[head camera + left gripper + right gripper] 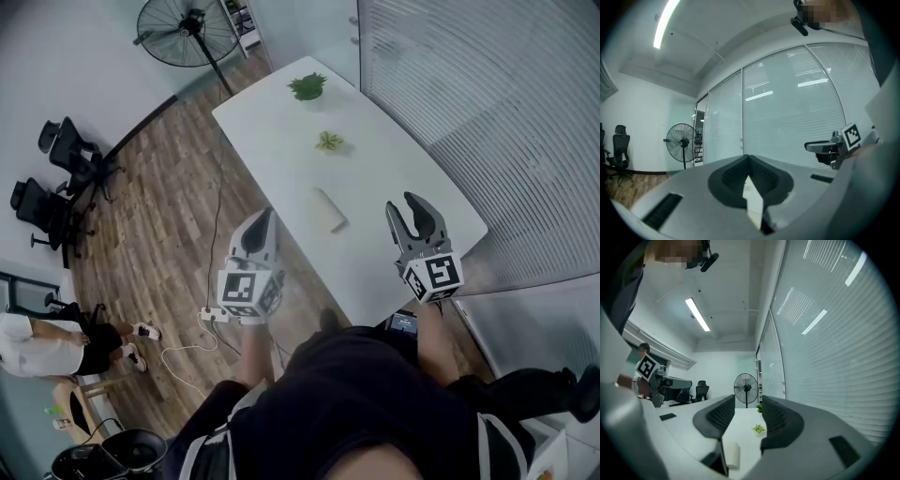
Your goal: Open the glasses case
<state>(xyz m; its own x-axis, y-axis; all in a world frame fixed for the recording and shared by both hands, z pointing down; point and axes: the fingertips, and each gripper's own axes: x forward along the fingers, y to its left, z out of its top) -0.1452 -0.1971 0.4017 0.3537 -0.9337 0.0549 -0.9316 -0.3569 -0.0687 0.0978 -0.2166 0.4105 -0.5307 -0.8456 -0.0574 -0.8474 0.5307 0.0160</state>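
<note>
1. Presently the left gripper (264, 216) has its jaws pressed together. In the left gripper view (748, 157) the two tips meet in one seam, with nothing caught in it.
2. The right gripper (407, 210) stands with its jaws spread. Its own view (747, 400) shows a clear gap between them, with only tabletop in it.
3. Both tools are held level over the near end of the white table (281, 122), side by side and well apart from each other.
4. The glasses case (330, 209), a pale rounded roll, lies flat on the table ahead of both tools. It is forward and to the right of the left gripper, and forward and to the left of the right one.
5. Neither gripper touches the case. From the right gripper it sits low ahead (733, 455), just left of the gap, with its edge cut off by the left jaw.
6. Farther ahead of the right gripper, beyond the case, stands a small green plant (329, 142), and a larger leafy plant (307, 86) is near the table's far end.
7. A pedestal fan (187, 28) stands on the wooden floor (178, 197) past the far end, and black office chairs (66, 145) are far off to the left of the left gripper.
</note>
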